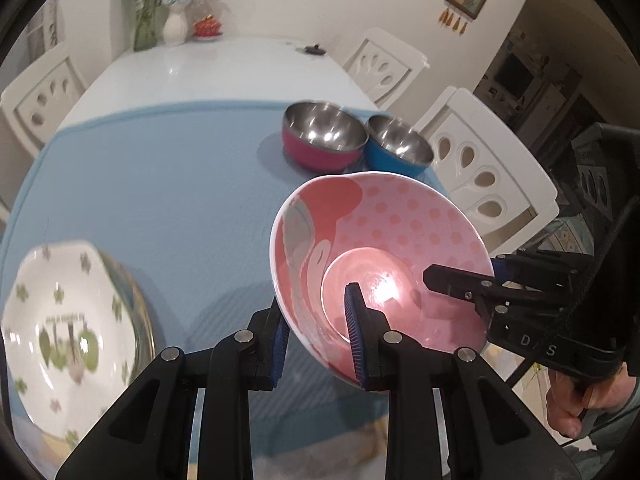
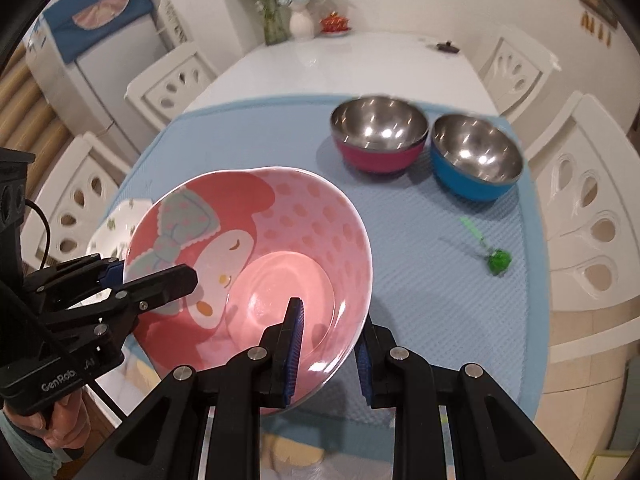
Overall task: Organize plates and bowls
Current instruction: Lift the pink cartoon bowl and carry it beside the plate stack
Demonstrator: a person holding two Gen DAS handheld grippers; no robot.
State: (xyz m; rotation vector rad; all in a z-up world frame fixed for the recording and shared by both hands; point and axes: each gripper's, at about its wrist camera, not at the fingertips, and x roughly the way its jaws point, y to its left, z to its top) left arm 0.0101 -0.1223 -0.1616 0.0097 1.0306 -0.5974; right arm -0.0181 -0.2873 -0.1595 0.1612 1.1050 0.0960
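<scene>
Pink bowl (image 1: 380,264) hung tilted above blue mat (image 1: 160,200), centre frame. Left hand-held gripper (image 1: 318,336) clamped near rim; right hand-held gripper (image 2: 330,344) clamped opposite rim. Steel bowls (image 2: 424,148) lay ahead, upper right; plate stack (image 1: 68,320) lower left, nearer left hand.

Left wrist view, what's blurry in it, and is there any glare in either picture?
Left wrist view: the white plate stack is smeared by motion blur; glare sits in the pink bowl. Right wrist view: bright glints in both steel bowls, whose rims blur slightly.
</scene>
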